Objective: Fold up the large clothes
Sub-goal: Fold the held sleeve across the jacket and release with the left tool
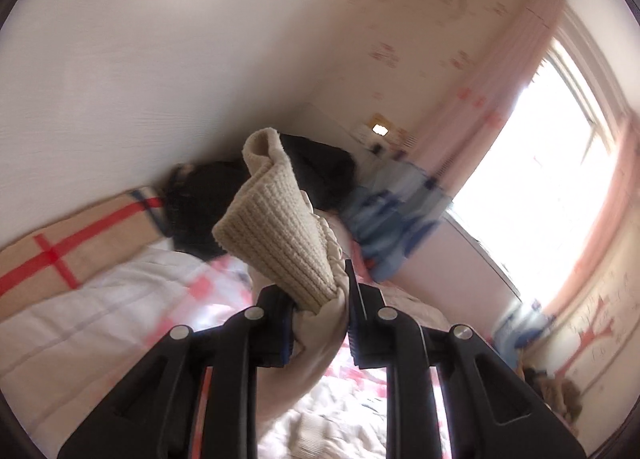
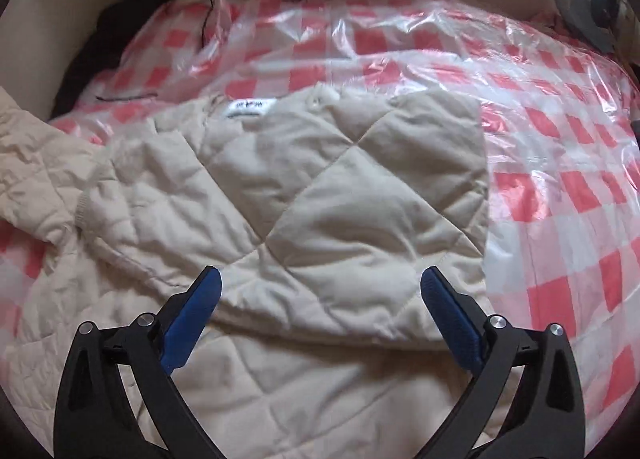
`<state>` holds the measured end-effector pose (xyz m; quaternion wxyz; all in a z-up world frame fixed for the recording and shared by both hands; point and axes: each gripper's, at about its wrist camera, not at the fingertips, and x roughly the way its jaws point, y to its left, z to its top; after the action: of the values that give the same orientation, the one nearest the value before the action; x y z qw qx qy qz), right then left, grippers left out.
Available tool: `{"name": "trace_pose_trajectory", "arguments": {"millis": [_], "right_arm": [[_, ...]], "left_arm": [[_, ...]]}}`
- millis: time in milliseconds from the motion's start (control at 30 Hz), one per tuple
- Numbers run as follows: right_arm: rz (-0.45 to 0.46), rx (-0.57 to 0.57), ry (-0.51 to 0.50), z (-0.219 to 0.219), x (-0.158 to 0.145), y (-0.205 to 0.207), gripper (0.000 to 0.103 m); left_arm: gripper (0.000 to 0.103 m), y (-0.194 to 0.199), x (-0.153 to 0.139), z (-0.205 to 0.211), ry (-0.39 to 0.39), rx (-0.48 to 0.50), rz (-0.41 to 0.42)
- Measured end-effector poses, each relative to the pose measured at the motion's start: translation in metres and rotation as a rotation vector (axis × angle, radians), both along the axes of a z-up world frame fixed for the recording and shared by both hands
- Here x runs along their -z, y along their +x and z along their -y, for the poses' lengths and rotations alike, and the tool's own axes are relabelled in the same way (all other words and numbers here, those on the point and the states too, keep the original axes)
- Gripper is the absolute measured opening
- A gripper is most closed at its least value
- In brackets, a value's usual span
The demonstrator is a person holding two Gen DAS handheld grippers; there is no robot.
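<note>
Here my left gripper (image 1: pixel 320 307) is clamped on the ribbed cuff (image 1: pixel 276 243), raised above the bed (image 2: pixel 560 195); my right gripper (image 2: pixel 320 295) hangs apart over the quilted jacket (image 2: pixel 320 199), spread mid-bed. Folding looks barely begun: sleeve first, body after.

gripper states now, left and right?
Left gripper: shut on the ribbed cuff of the beige jacket.
Right gripper: open, empty, over the quilted jacket.

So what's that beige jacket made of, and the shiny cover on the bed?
The jacket looks like soft matte quilted fabric, with diamond stitching and a puffy fill; its cuff is ribbed knit. The cover appears to be thin clear plastic film: glossy, crinkled, checks showing through.
</note>
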<state>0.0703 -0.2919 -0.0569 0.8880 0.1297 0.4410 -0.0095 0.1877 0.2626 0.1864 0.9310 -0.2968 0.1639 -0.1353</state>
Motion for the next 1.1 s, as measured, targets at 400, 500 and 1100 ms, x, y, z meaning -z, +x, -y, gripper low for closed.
{"name": "trace_pose_trajectory", "arguments": {"millis": [400,500,1100], "right_arm": [[0.141,0.180,0.808,0.093,-0.005,-0.082,0.097],[0.160,0.219,0.907,0.119,0.000,-0.087,0.097],[0.152,0.217,1.044,0.139,0.020,-0.074,0.097]], "left_arm": [[0.021,-0.015,-0.008,0.233,0.115,0.354,0.053],[0.021,-0.011,0.023,0.295,0.148,0.449,0.019],[0.064,-0.066,0.205,0.483,0.707,0.788,-0.226]]}}
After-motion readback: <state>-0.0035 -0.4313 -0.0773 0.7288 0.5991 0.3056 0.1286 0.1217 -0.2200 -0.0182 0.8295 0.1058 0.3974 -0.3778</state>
